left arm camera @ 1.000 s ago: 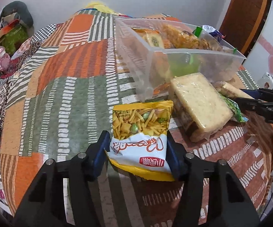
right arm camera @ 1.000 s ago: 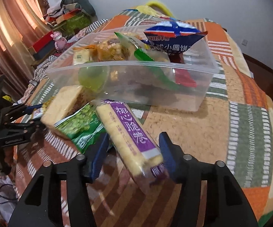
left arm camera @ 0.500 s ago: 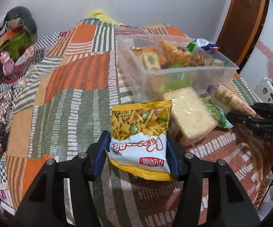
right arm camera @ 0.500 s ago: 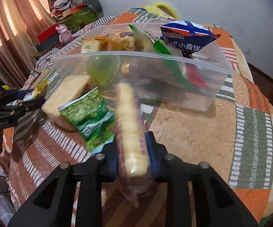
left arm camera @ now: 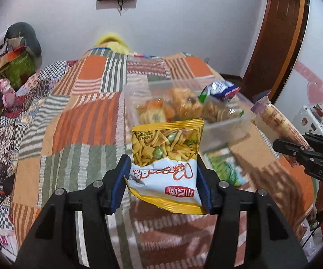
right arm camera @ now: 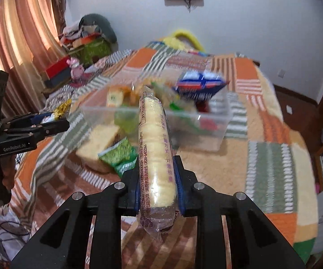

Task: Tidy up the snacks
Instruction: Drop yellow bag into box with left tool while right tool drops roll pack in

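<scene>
My left gripper (left arm camera: 162,177) is shut on a yellow-and-white snack bag (left arm camera: 165,157), held above the patchwork quilt. My right gripper (right arm camera: 157,179) is shut on a long clear-wrapped roll of pale biscuits (right arm camera: 155,148), lifted off the bed; the same roll (left arm camera: 275,121) shows at the right of the left wrist view. Beyond both stands a clear plastic bin (right arm camera: 208,132) holding several snack packs, a blue bag (right arm camera: 200,85) on top; the bin (left arm camera: 219,132) also shows ahead of my left gripper. A pale cracker pack (right arm camera: 98,141) and a green pea bag (right arm camera: 121,157) lie in front of the bin.
The quilt (left arm camera: 76,116) covers a bed. Clutter and a pink toy (left arm camera: 6,92) sit at the far left edge by curtains (right arm camera: 20,33). A wooden door (left arm camera: 280,33) stands at the right. A hand (right arm camera: 6,174) holds the left gripper's handle.
My right gripper closed on the biscuit roll and lifted it off the quilt. My left gripper rose with the yellow bag. Both views now look higher over the bin.
</scene>
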Tool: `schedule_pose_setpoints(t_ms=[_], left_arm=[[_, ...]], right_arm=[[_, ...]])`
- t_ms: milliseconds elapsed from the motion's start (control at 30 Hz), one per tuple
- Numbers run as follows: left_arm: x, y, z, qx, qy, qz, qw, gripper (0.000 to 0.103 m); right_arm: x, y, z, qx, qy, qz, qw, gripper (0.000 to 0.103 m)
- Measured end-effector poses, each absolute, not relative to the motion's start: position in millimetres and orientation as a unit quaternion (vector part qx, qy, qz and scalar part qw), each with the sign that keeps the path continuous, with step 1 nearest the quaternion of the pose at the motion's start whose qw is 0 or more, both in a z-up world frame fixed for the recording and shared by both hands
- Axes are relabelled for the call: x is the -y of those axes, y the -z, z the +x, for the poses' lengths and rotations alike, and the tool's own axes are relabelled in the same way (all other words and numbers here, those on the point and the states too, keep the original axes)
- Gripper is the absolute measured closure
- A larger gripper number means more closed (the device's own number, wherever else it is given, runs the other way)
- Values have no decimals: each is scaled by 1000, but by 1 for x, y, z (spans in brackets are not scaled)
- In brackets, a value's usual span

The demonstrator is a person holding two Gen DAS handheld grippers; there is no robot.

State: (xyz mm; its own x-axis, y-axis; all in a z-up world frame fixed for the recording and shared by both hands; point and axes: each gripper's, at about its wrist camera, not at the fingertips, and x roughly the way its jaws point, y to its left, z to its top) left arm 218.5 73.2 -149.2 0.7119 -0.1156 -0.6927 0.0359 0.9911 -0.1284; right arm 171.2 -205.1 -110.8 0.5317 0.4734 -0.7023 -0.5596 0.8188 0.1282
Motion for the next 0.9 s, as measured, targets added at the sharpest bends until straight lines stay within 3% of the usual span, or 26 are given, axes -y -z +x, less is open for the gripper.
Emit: schedule_pose_setpoints(t_ms=[900], left_arm=[[-60,152,330,-371,47,-72,925,48]], right_arm=[[161,103,251,-351,-286,-24,891,81]])
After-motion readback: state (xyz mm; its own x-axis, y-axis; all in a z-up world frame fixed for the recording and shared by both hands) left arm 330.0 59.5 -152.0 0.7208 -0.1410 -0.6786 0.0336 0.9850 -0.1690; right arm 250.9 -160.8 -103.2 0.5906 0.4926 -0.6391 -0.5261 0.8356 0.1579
